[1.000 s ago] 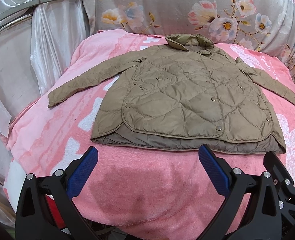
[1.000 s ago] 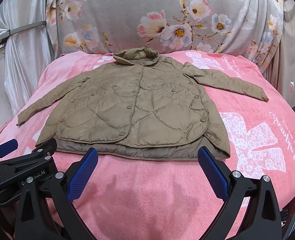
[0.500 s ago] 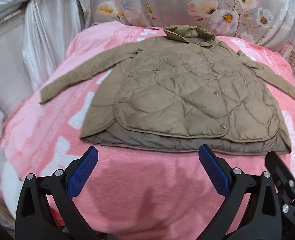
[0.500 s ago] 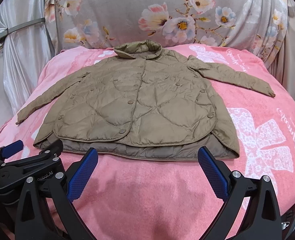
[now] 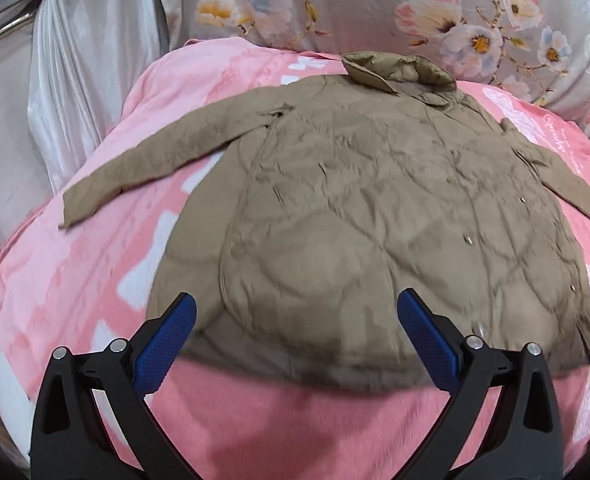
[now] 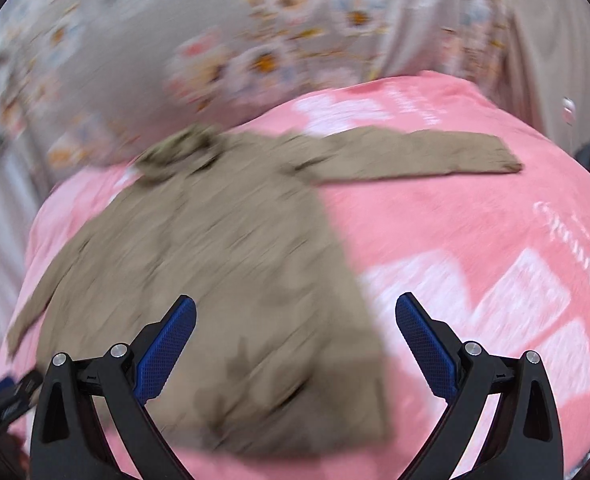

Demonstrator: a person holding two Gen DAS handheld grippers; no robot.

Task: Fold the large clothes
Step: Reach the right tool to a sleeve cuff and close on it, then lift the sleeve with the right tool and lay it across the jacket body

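- Two tongs, both spread wide and holding nothing: your left tongs hang over the near hem of the jacket, and your right tongs hang over its near right corner.
- The jacket lies flat and front-up on the pink blanket, stretching away from both tongs, with its collar at the far end.
- One sleeve runs out far to the left of your left tongs; the other sleeve runs out far to the right, well ahead of your right tongs.
- Expect it to be light and puffy. The quilted padding looks springy, so a fold will likely lift back unless you press it down.
- The shell looks smooth and probably slippery, so pinch through both layers, not the top skin alone.
- Take hold at edges: a cuff to bring a sleeve across the body, or the hem corners to fold upward toward the collar.
- The front flap overlaps near your left tongs; grab only that flap and the jacket may open instead of folding.
- The right view is badly blurred, so the exact edge under your right tongs cannot be judged from it.
- Nothing here seems fragile, though the snaps could catch on a blue pad.
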